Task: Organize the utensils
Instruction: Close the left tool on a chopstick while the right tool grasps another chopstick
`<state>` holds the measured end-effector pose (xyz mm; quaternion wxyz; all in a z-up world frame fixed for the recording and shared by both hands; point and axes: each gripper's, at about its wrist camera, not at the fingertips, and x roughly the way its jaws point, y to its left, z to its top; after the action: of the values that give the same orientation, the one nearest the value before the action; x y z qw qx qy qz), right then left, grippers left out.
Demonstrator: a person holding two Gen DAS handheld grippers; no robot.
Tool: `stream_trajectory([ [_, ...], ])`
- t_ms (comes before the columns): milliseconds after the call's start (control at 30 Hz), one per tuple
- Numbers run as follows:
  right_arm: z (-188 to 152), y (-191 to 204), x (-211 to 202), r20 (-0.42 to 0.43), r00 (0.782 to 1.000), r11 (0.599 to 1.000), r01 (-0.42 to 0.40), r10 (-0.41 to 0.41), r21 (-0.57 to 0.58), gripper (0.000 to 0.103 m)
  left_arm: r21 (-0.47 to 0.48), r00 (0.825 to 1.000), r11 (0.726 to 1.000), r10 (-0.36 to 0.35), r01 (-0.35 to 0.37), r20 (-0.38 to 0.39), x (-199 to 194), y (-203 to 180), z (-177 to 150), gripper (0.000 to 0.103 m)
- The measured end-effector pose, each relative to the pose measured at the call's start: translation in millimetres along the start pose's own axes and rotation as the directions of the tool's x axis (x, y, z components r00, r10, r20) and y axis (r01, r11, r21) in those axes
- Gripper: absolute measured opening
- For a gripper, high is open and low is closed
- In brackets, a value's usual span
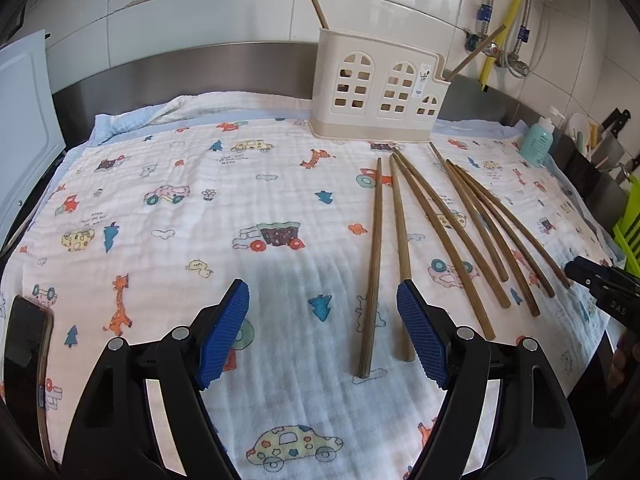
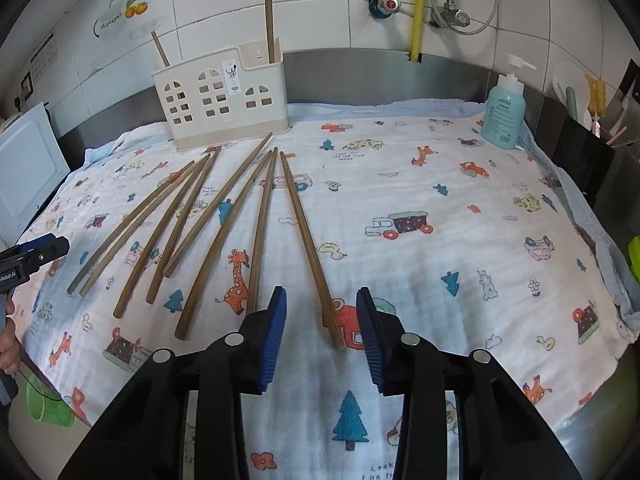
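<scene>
Several brown wooden chopsticks (image 1: 440,216) lie fanned on a cartoon-print cloth (image 1: 180,208); they also show in the right wrist view (image 2: 208,216). A cream house-shaped utensil holder (image 1: 378,84) stands at the back with two chopsticks upright in it; it also shows in the right wrist view (image 2: 222,96). My left gripper (image 1: 323,300) is open and empty, its right pad beside the two leftmost chopsticks (image 1: 374,264). My right gripper (image 2: 321,304) is open, and the near end of the rightmost chopstick (image 2: 310,252) lies between its jaws, not gripped.
A teal soap pump bottle (image 2: 503,114) stands at the cloth's back right. A white board (image 1: 24,120) leans at the left. A phone (image 1: 26,352) lies at the left edge. Steel backsplash and tiled wall with pipes behind. A green basket (image 2: 44,404) sits below left.
</scene>
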<state>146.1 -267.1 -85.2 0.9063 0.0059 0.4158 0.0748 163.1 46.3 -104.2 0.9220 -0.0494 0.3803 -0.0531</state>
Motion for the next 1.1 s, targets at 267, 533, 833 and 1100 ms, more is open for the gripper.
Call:
stream_trajectory([
  [267, 1.4, -0.2, 13.9, -0.022, 1.0, 1.0, -0.005, 0.005, -0.014, 0.024, 0.051, 1.0, 0.999, 0.0, 0.002, -0.021, 10.9, -9.2, 1.4, 0.075],
  [533, 3.9, 1.4, 22.5, -0.034, 0.999, 1.0, -0.007, 0.006, -0.022, 0.014, 0.104, 0.999, 0.994, -0.025, 0.028, -0.038, 23.2, -20.4, 4.2, 0.052],
  [833, 4.1, 1.0, 25.4, -0.039, 0.999, 1.0, 0.001, -0.002, -0.031, 0.013, 0.121, 0.995, 0.989, -0.074, 0.082, -0.074, 35.3, -23.6, 0.6, 0.021],
  [1100, 4.2, 3.6, 27.5, -0.036, 0.999, 0.998, 0.013, -0.015, -0.059, 0.013, 0.149, 0.994, 0.986, -0.061, 0.075, -0.095, 40.6, -28.2, -0.2, 0.016],
])
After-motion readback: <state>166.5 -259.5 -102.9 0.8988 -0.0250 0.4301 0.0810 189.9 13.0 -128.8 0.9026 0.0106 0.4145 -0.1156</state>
